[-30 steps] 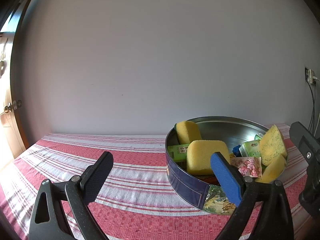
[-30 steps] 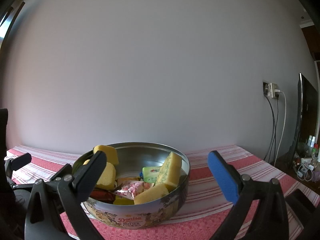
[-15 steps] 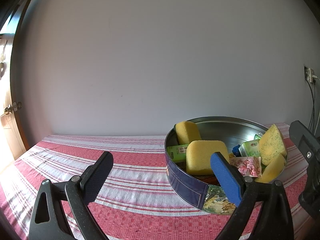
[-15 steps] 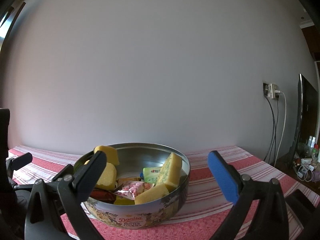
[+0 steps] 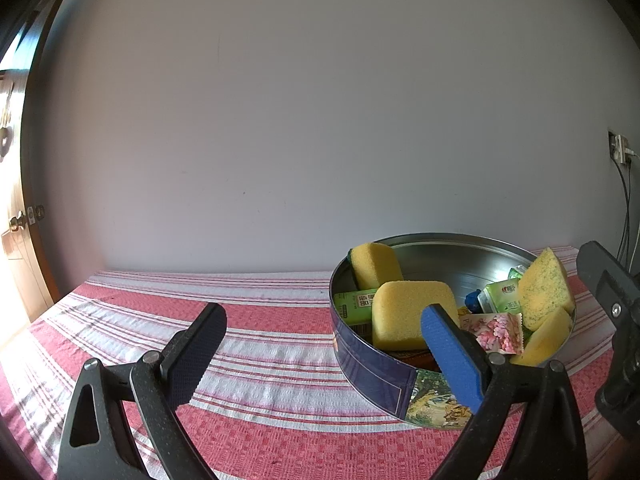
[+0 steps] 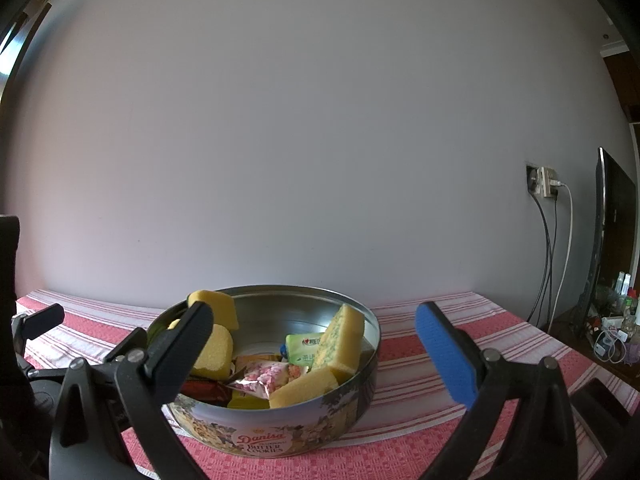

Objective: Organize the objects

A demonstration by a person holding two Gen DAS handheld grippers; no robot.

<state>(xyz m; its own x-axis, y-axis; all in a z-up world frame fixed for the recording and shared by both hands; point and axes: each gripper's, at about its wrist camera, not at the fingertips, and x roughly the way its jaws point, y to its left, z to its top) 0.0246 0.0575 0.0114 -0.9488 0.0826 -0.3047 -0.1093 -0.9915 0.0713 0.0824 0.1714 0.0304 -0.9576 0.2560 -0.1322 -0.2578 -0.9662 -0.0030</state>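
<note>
The round cookie tin (image 6: pixel 276 436) sits on the striped tabletop (image 5: pixel 260 340) near the wall, holding yellow sponges (image 5: pixel 412 314) and snack packets (image 6: pixel 268 376). The left hand-held gripper (image 5: pixel 322 354) hovers just beside the tin – spread wide, empty. The right hand-held gripper (image 6: pixel 316 354) faces the tin, equally wide, gripping nothing.

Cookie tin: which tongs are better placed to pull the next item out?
Probably right. The right tongs are open and frame the cookie tin head-on, with a yellow sponge at the near rim. The left tongs, also open, sit off to the tin's left, mostly over the striped cloth.
</note>
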